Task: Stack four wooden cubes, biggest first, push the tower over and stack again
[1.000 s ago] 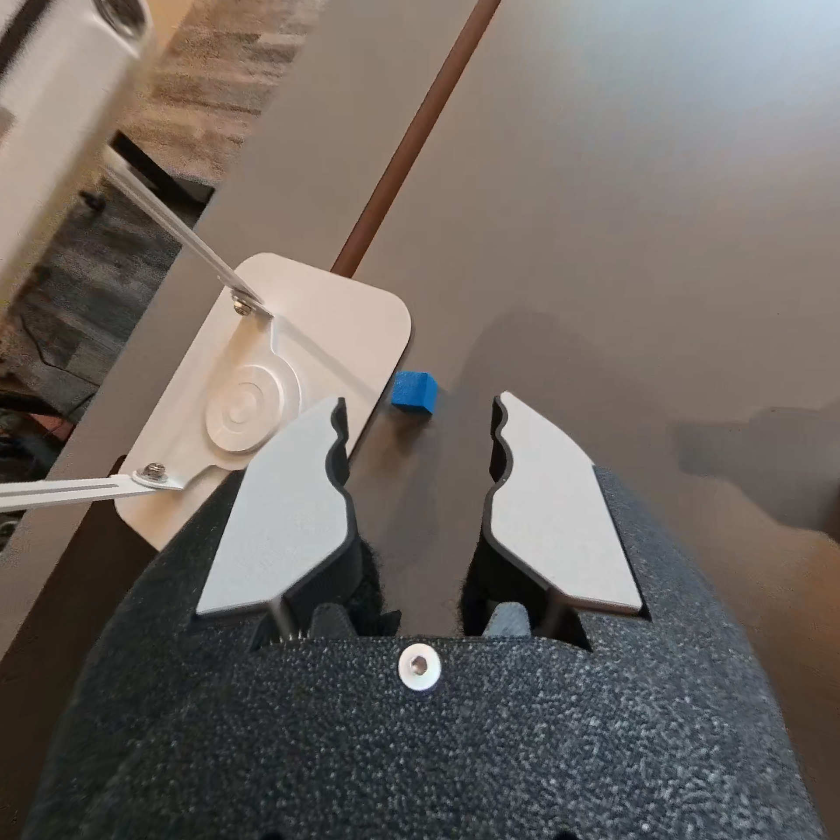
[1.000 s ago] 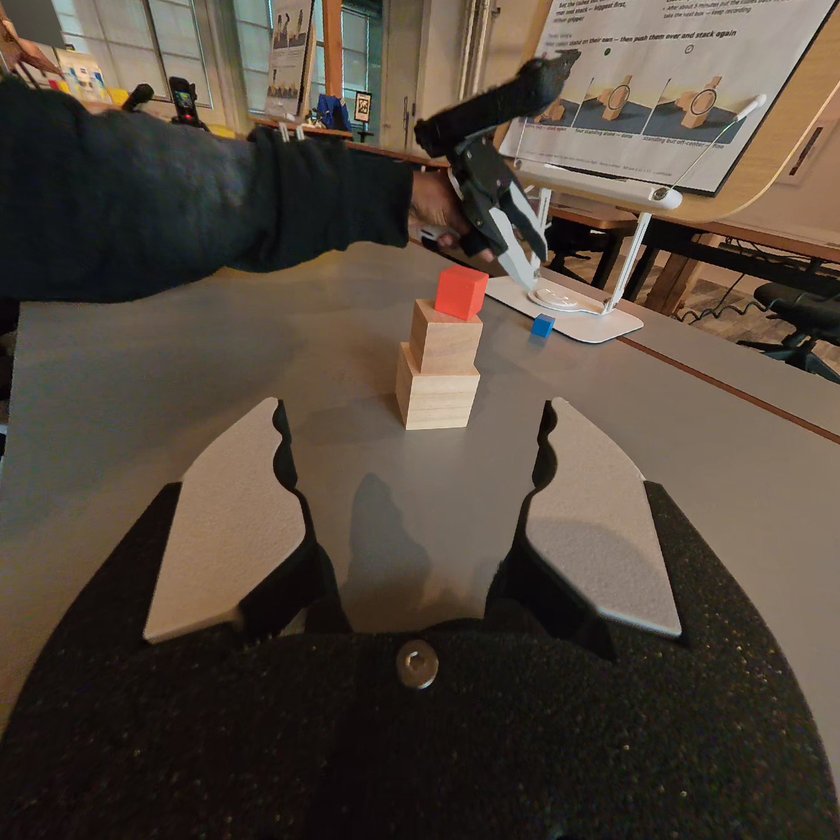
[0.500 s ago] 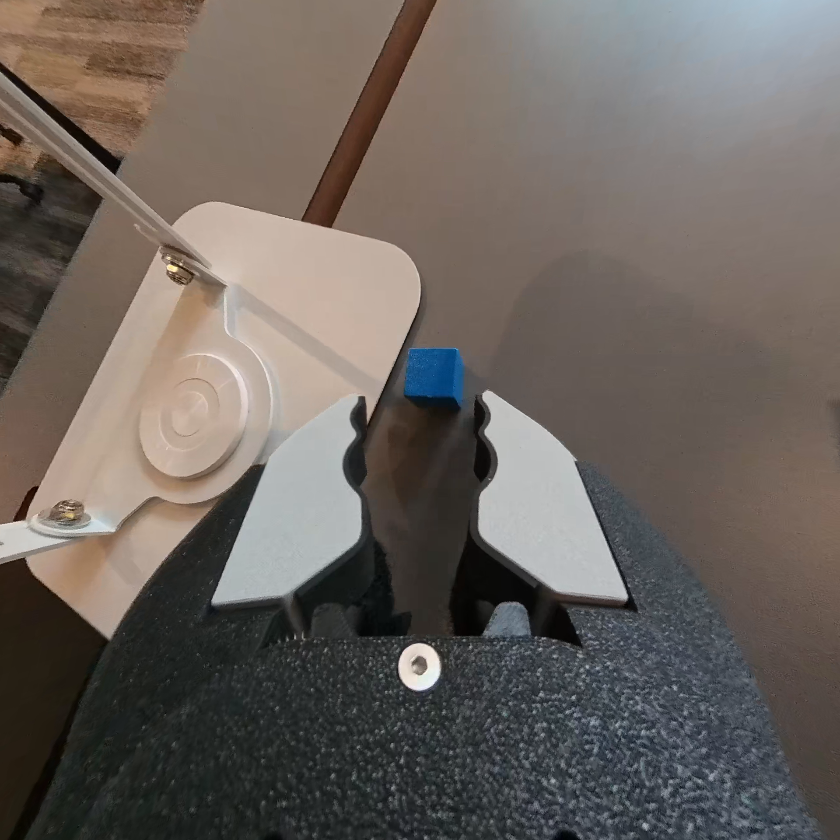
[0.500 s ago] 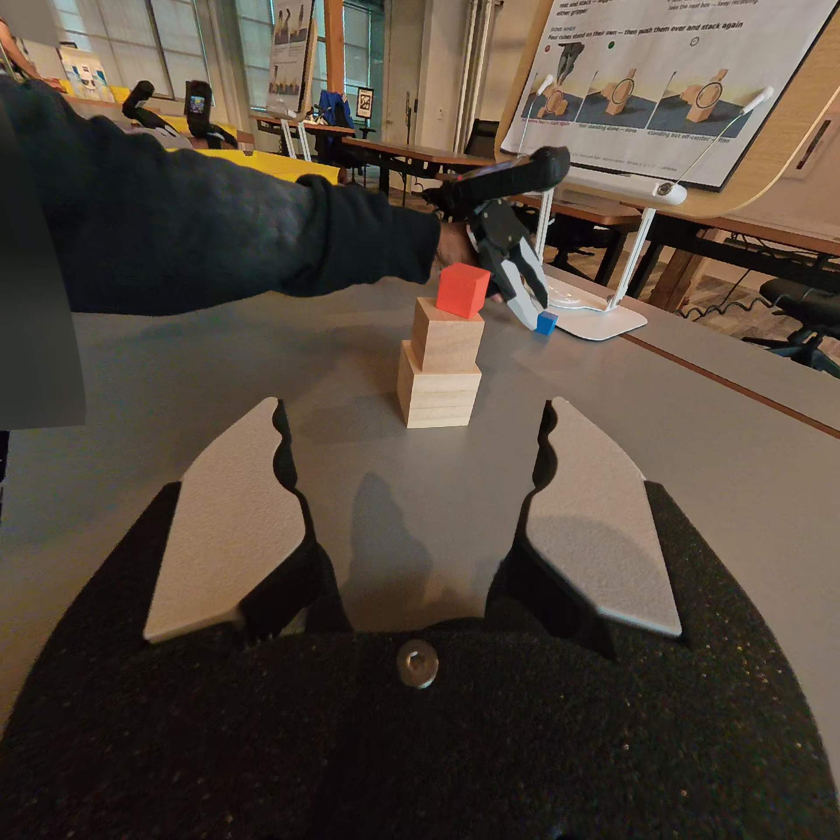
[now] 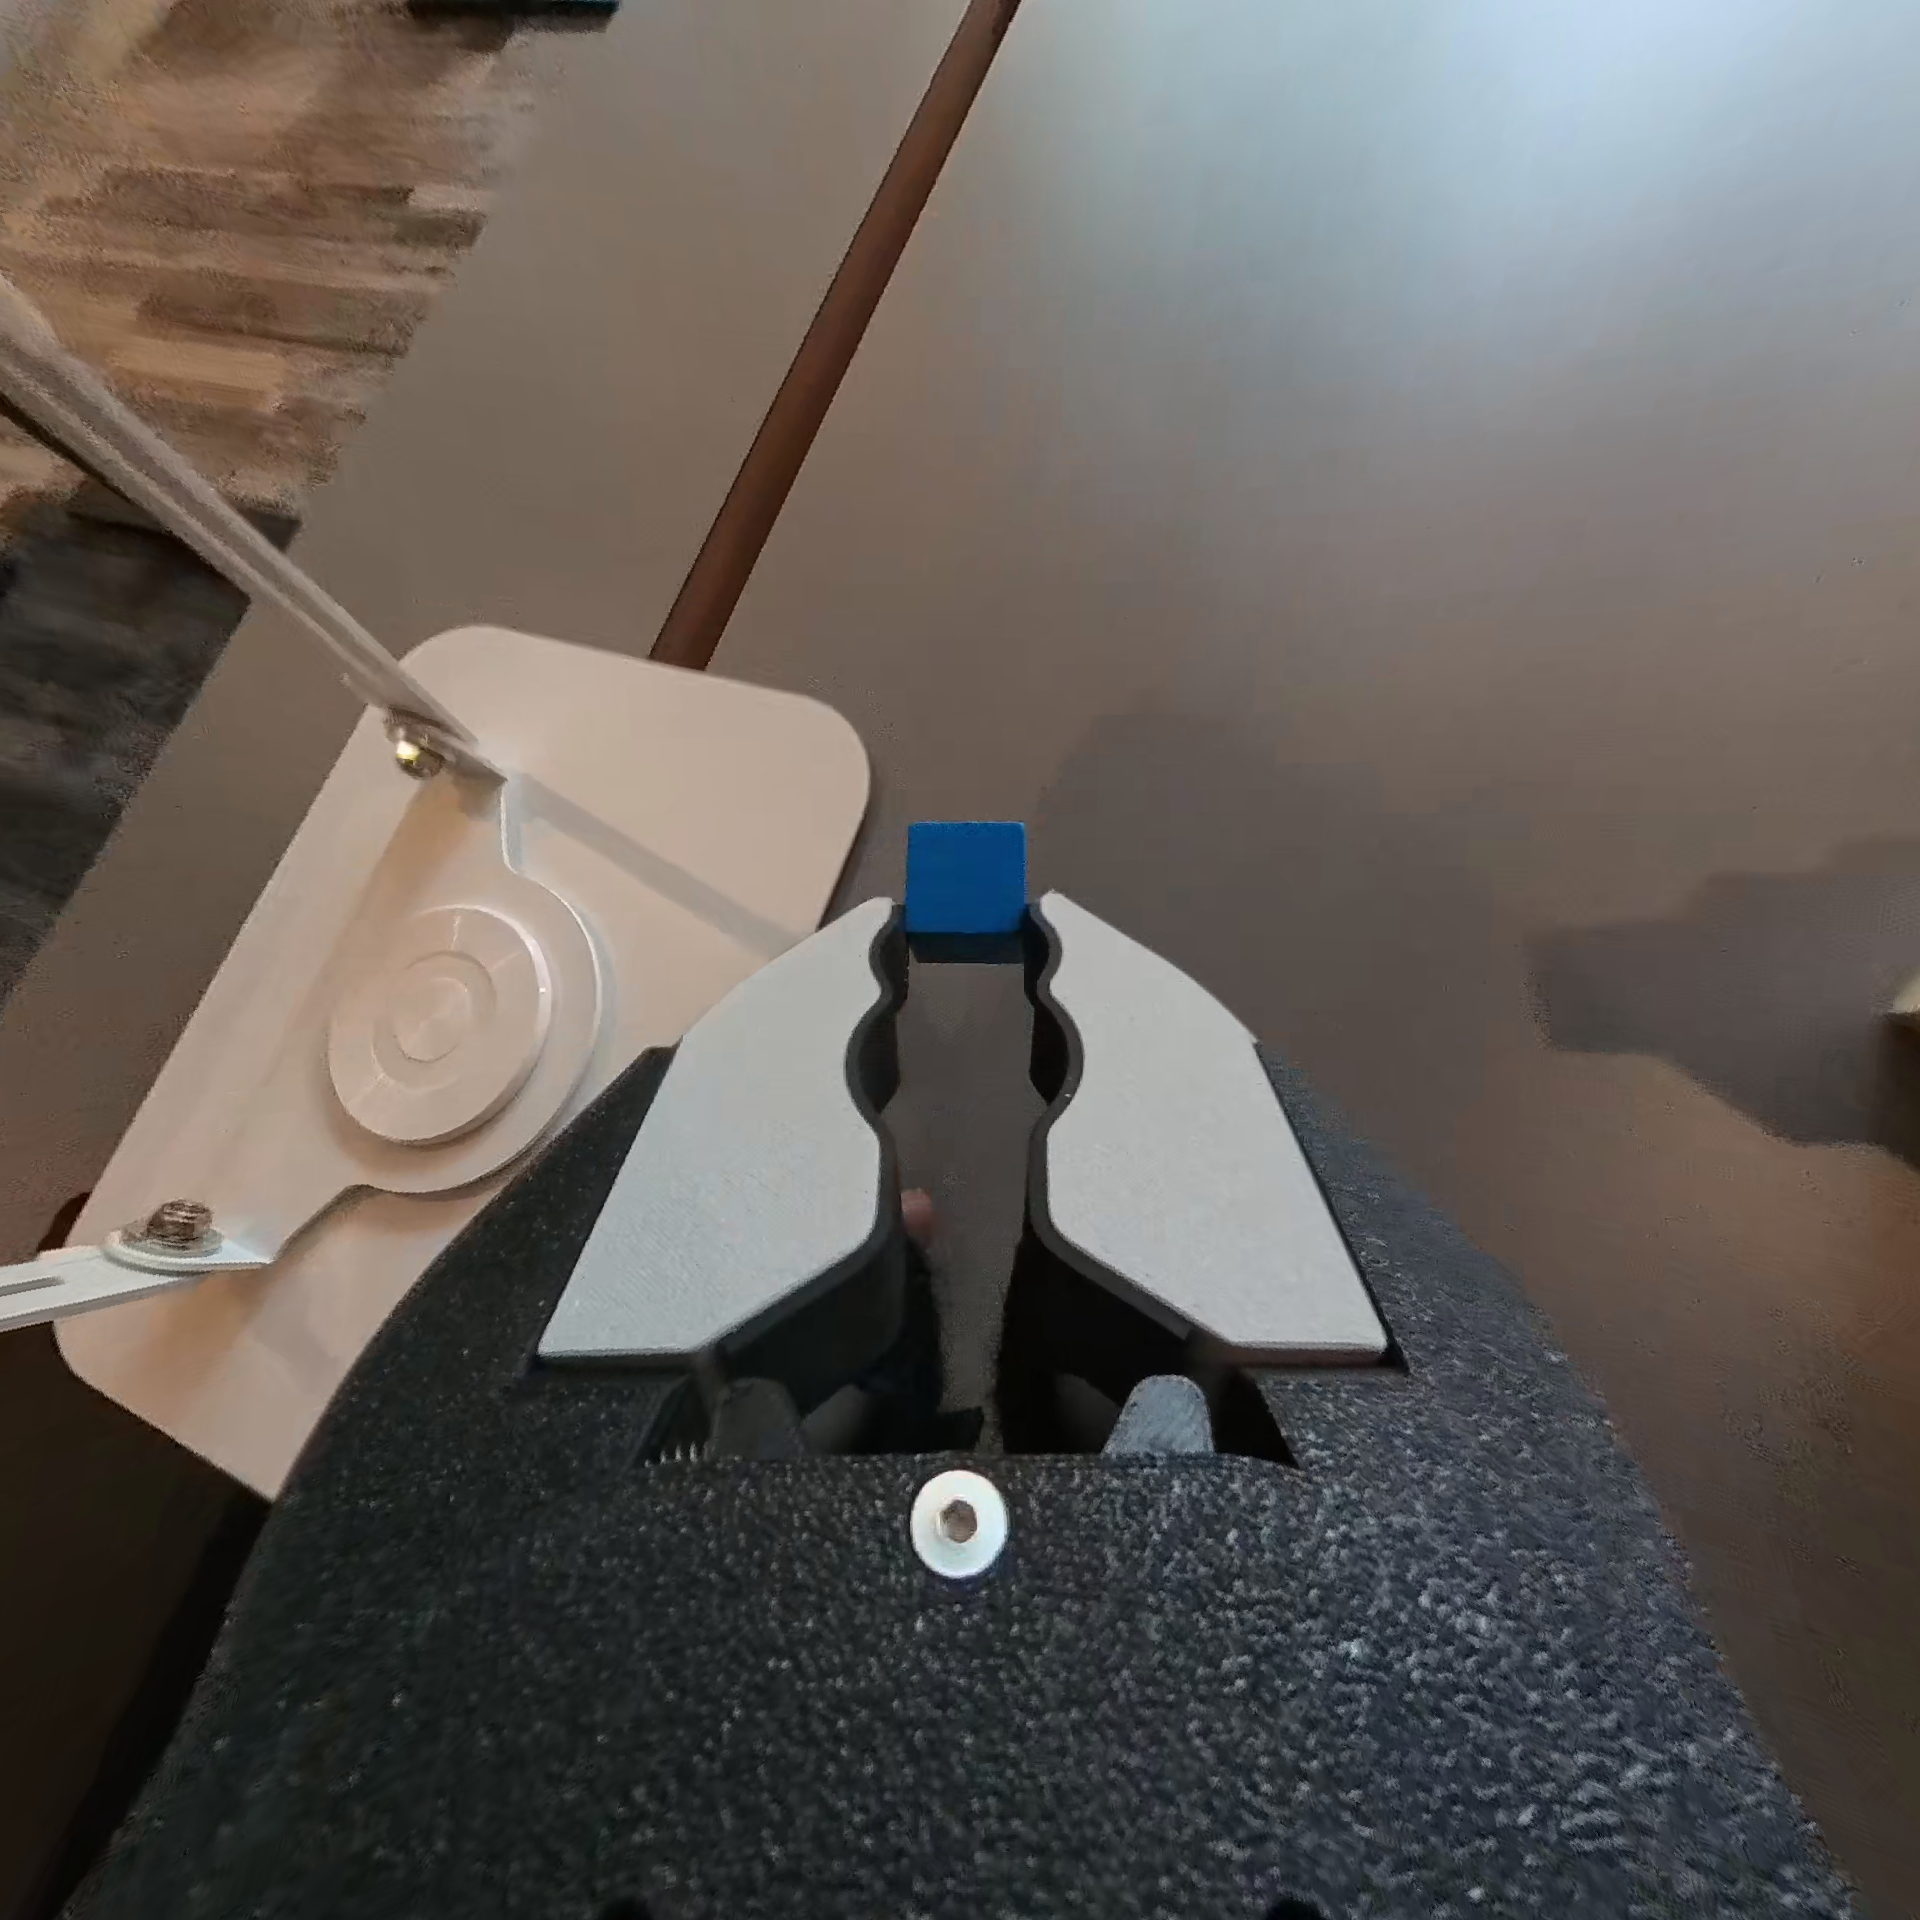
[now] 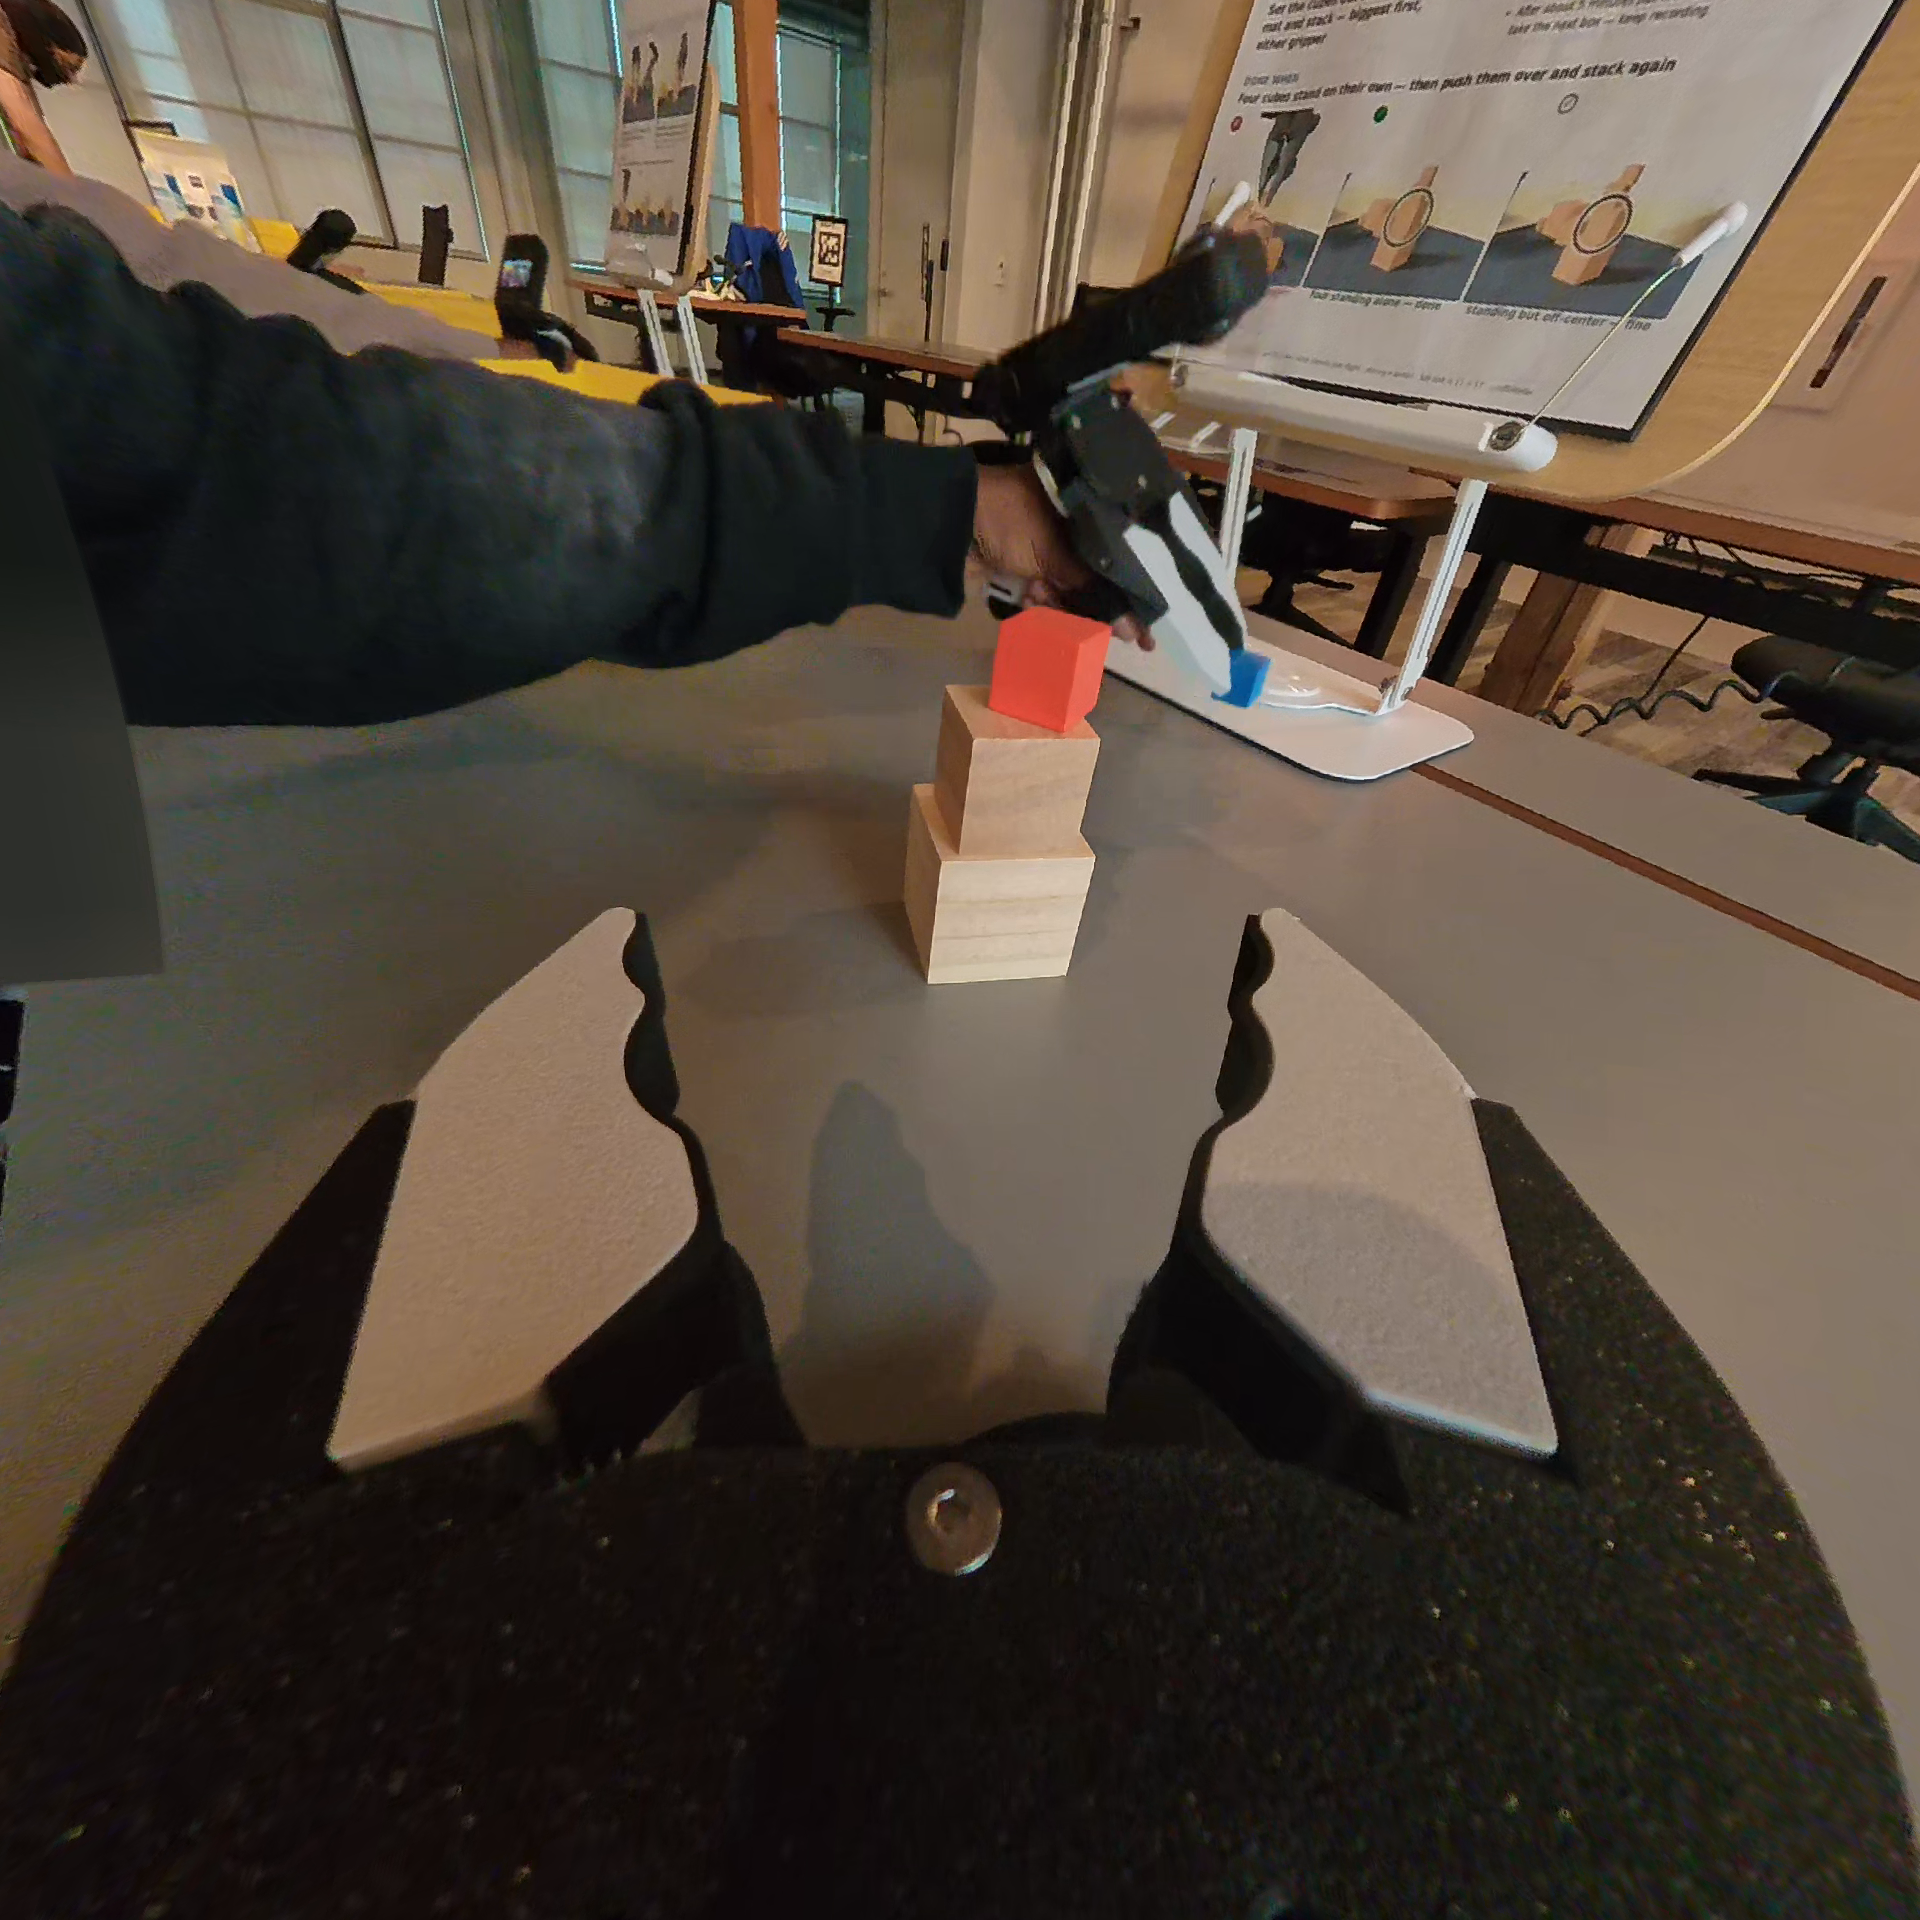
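Dim warm indoor light; pale glare at 1 o'clock on the matte grey tabletop. Soft shadows toward 3 o'clock. Patterned carpet floor motion-blurred at 11 o'clock. Fisheye bending at edges.

Grey table, tall windows at ten o'clock, patterned carpet, black chair at three o'clock.

right gripper open, low over table | three-cube tower, red cube on top | left gripper pinching blue cube above white stand base
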A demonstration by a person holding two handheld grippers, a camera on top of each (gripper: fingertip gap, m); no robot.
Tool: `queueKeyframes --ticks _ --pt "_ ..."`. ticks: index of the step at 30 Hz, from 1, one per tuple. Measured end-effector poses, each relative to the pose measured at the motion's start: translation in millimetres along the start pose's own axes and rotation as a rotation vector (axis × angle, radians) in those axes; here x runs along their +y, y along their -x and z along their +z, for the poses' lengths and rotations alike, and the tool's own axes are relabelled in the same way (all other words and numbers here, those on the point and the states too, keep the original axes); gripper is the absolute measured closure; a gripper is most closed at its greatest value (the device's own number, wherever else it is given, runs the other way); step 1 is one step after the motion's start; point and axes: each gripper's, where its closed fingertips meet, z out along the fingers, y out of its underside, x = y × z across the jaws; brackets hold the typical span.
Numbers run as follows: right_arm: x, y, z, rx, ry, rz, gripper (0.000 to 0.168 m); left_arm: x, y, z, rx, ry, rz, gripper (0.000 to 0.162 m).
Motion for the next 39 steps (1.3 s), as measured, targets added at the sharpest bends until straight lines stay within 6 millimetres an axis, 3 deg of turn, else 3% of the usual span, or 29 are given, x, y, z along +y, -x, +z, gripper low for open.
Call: queueKeyframes --ticks 8,17,24,39 --pt "-1 -1 -1 0.002 -0.01 0.005 0.066 -57 -60 -63 0.106 -0.074 0.049 0.142" --pt "-4 -4 -3 0.01 -0.034 0.021 0.068 -95 -145 -110 0.269 -0.124 0.086 0.142" --pt "-5 -4 -3 0.013 -0.041 0.023 0.068 -89 -184 -107 0.325 -0.077 0.119 0.142" --pt "-5 -4 -3 0.013 -0.042 0.023 0.069 -79 -192 -87 0.324 -0.02 0.135 0.141"
